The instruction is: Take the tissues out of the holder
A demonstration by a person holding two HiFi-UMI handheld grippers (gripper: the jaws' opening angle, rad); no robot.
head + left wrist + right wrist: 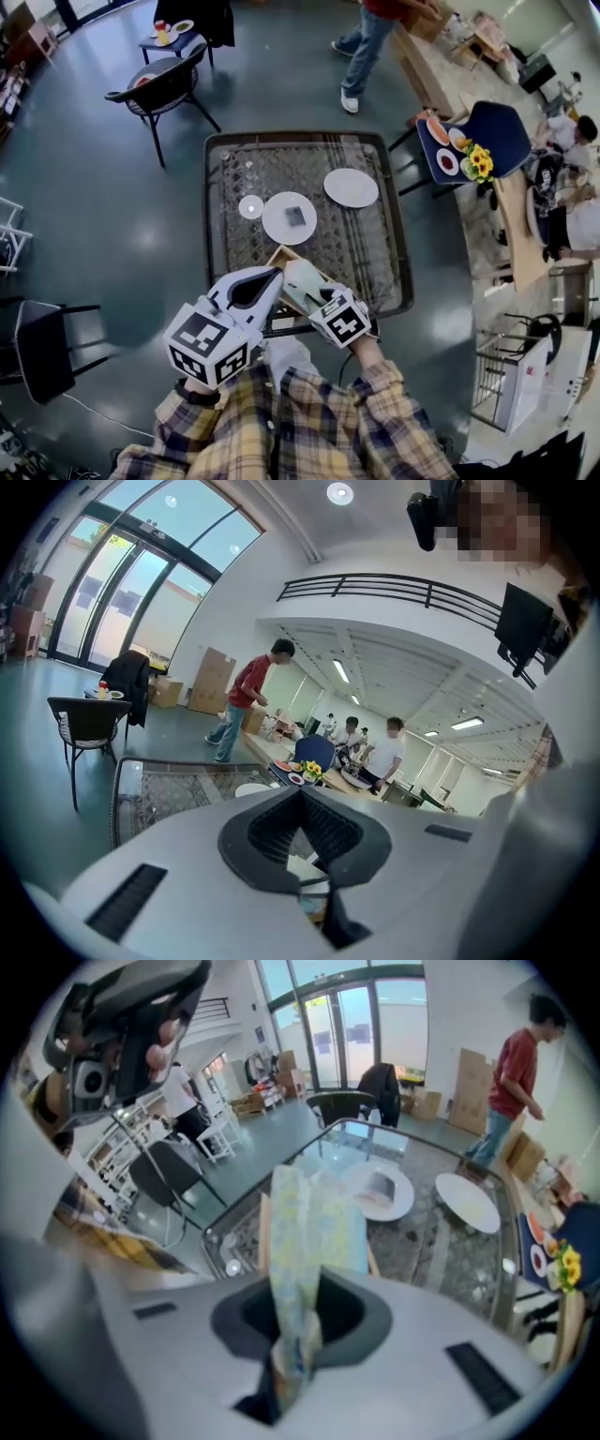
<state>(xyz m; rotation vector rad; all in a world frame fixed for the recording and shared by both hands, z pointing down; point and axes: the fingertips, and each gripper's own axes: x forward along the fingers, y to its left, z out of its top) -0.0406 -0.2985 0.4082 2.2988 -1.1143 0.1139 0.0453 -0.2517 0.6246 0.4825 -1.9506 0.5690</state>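
Note:
A wooden holder (280, 255) stands on the glass table (298, 137) near its front edge. Pale blue and yellow-green tissues (302, 278) rise out of it. My right gripper (317, 292) is shut on these tissues (314, 1222); in the right gripper view (295, 1288) the bundle runs up from between the pads, with the holder's wooden edge (263, 1234) behind it. My left gripper (272, 275) sits just left of the holder, above its left end. Its jaws (302, 795) are shut with tips touching and nothing between them; a bit of white tissue shows below through the gap.
On the table lie a white plate with a dark square thing (289, 217), another white plate (351, 187) and a small disc (251, 206). A black chair (164, 86) stands beyond the table. A blue chair with dishes and flowers (478, 141) is at right. A person (366, 47) walks at the far side.

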